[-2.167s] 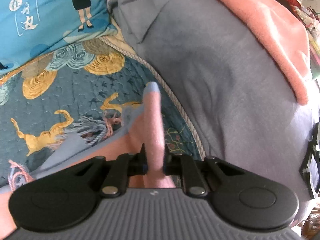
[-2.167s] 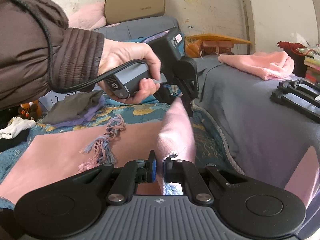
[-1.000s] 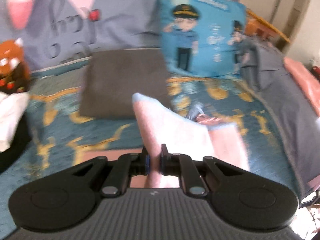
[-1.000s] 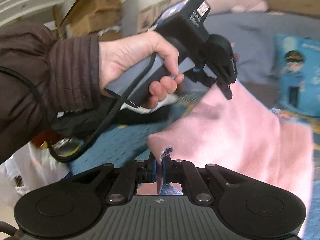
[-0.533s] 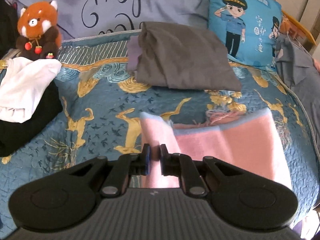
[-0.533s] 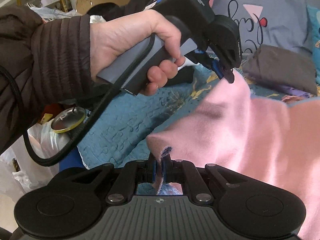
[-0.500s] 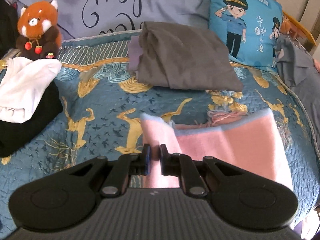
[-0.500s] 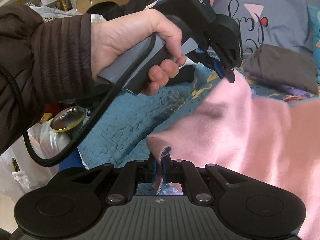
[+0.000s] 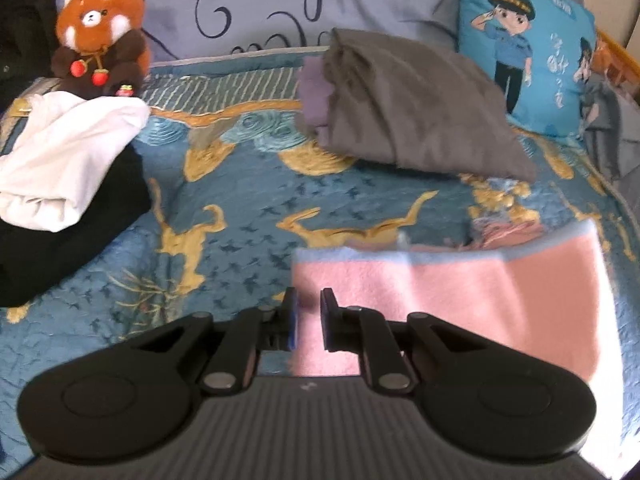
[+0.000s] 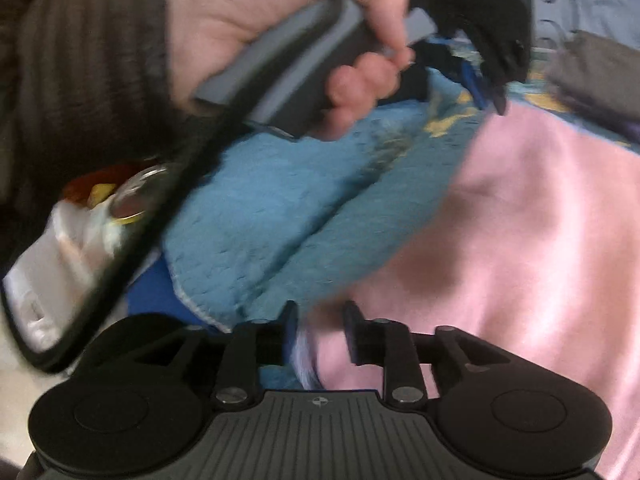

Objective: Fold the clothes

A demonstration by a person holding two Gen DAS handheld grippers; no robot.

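A pink fleece cloth (image 9: 460, 300) with a pale blue border lies folded flat on the blue and gold quilt (image 9: 240, 220). My left gripper (image 9: 308, 296) sits low at the cloth's near left corner, its pads narrowly apart with pink fleece filling the gap. The right wrist view shows that gripper (image 10: 490, 96) in a person's hand (image 10: 260, 20), tips down on the far corner of the cloth (image 10: 520, 240). My right gripper (image 10: 320, 308) is at the cloth's near edge by the quilt's side. Its jaws are opening, with the fleece edge loose between them.
A folded grey garment (image 9: 412, 112) lies at the back of the bed. A white cloth (image 9: 68, 160) rests on a black pile (image 9: 60, 240) at the left, a red panda plush (image 9: 100, 32) behind it. A blue cartoon cushion (image 9: 528, 52) leans at the back right.
Both grippers came down toward the bed. The cloth corner that stood up between the left fingers now lies flat. The right jaws have spread apart from the fleece edge.
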